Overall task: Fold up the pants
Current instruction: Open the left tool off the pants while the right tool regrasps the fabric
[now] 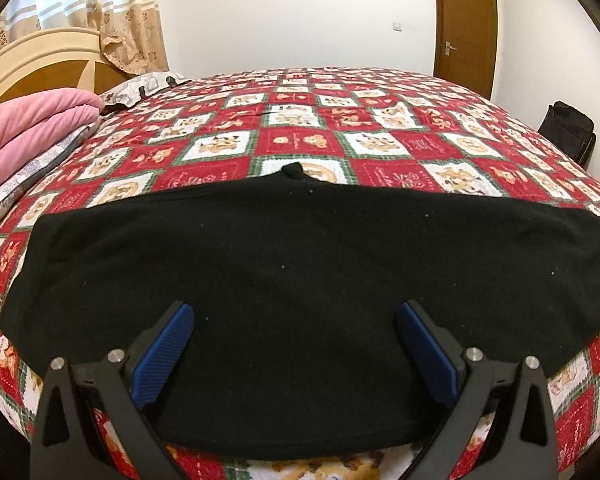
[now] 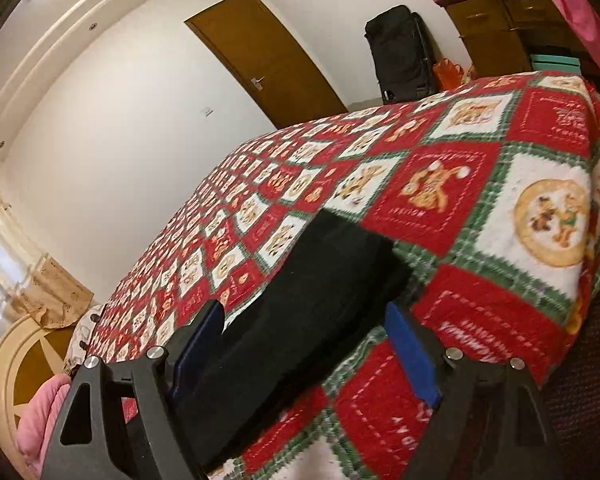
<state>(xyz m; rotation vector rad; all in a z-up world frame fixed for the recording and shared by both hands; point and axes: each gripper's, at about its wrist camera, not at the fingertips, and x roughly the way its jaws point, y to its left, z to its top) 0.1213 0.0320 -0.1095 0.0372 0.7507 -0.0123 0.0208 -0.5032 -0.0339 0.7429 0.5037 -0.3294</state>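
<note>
We see the black pants (image 1: 300, 280) lying flat on the bedspread (image 1: 300, 136), near its front edge, the long side running along that edge. From the layered edges at the end in the right wrist view (image 2: 320, 300), we judge at least one fold is done, likely leg over leg; how many layers, we cannot tell. What is left, as we judge it: shortening folds, end to end, into a compact stack.

Look of the pants: dark, matte, fleece-like, a few specks of lint, mostly smooth, one small nub sticking out at the far edge toward the middle of the bedspread. Soft fabric, so we expect it to sag when lifted.

Left gripper (image 1: 294, 312): tongs spread wide, over the near part of the pants, holding nothing. Right gripper (image 2: 304, 312): tongs also apart, pointed along the pants from one end, nothing clamped; whether the fingers touch the fabric, we cannot tell.

Around the bedspread: pink blanket (image 1: 32, 128) at the headboard side, door (image 1: 464, 28) beyond the far side.
</note>
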